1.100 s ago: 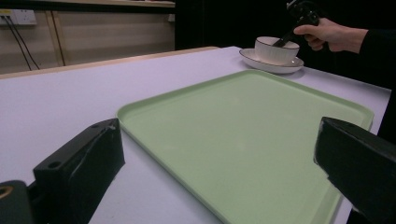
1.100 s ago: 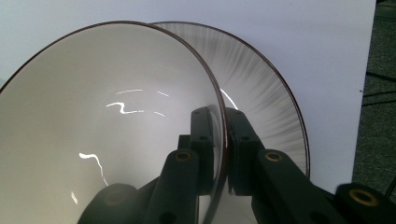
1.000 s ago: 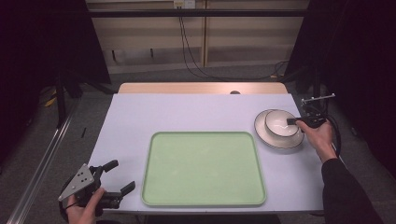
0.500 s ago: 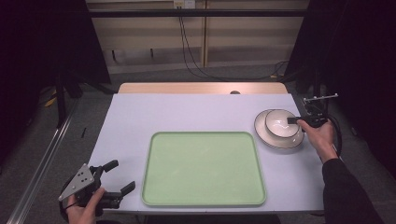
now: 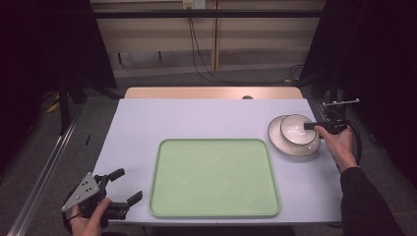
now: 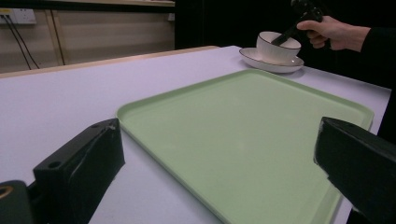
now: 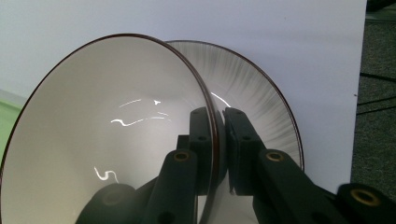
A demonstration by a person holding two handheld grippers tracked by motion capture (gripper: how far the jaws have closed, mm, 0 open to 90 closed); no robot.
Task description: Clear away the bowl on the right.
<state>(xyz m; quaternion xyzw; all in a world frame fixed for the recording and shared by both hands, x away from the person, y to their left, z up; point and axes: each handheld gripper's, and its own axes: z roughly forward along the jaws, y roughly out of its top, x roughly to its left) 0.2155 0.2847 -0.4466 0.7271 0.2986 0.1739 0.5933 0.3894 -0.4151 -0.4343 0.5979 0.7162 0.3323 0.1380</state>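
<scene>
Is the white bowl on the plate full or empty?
Empty. The white dark-rimmed bowl shows only a bare glossy inside; the right gripper has its jaws clamped on the bowl's rim, over the white plate.

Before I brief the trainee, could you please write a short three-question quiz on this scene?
1. True or false: the right hand-held gripper is clamped on the bowl rim.
2. What does the bowl stand on: A the green tray, B the plate, C the bare table?
3. How do the jaws of the left hand-held gripper stand?

Key: 1 true; 2 B; 3 open, with nothing between them.
</scene>
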